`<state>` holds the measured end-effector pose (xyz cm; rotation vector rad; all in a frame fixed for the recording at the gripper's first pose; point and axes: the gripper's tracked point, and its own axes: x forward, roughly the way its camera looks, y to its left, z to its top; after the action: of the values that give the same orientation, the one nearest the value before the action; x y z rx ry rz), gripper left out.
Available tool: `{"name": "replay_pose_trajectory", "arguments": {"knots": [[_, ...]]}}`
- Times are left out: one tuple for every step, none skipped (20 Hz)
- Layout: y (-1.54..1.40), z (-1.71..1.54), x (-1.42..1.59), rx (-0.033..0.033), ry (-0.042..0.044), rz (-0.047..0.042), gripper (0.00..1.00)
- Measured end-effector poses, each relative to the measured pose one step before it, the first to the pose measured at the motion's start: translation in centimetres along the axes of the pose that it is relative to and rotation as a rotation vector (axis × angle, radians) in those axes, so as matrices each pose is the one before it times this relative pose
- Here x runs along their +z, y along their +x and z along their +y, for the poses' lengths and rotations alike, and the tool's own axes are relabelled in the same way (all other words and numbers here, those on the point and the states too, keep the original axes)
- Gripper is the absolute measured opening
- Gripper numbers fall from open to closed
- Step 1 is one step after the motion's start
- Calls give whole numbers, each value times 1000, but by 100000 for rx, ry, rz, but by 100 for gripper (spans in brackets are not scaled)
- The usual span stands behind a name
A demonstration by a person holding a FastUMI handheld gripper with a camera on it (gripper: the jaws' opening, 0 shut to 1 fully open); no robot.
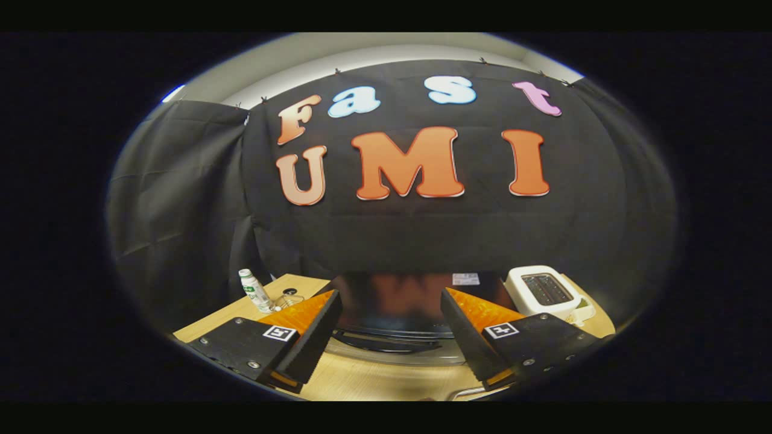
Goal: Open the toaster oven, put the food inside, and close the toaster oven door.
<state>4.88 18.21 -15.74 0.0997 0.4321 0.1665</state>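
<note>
My gripper (391, 295) hovers above the table and stands open, with nothing between its fingers. Just ahead of them and below sits the toaster oven (416, 301), a dark glossy box seen from above, its top reflecting the wall behind. A dark curved handle (392, 345) and a silvery front rim (398, 357) show along its near side, between the two fingers. From this angle I cannot tell whether its door is open or shut.
A white slot toaster (543, 292) stands to the right of the oven. To the left are a small white bottle with a green label (254, 291) and a small clear glass (289, 299). The wooden table (374, 380) runs under the fingers.
</note>
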Motion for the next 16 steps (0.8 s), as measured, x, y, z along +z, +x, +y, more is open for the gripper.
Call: {"name": "replay_pose_trajectory", "arguments": {"knots": [[595, 181, -1148, -575, 53, 2686, 97], [602, 263, -1281, -749, -521, 2981, 97], [535, 56, -1051, -1430, -351, 3077, 97], [561, 102, -1012, -971, -344, 2338, 98], [470, -6, -704, -1325, -186, 1927, 98], [438, 114, -621, -618, 136, 1479, 98], [219, 174, -749, -430, 267, 1727, 97], [21, 102, -327, -567, -1050, -214, 98], [118, -318, 177, -1240, -1911, -2476, 98], [-524, 250, -597, -1539, -1919, 613, 96], [-317, 15, 507, -1380, -746, -3250, 97], [-335, 470, -624, 1080, 1210, 784, 96], [-491, 242, -258, 431, 2433, -1654, 94], [-239, 28, -160, 2, -209, -1222, 91], [-524, 179, -218, 1371, -1620, -256, 88], [-467, 536, -307, 1821, -230, 178, 87]]}}
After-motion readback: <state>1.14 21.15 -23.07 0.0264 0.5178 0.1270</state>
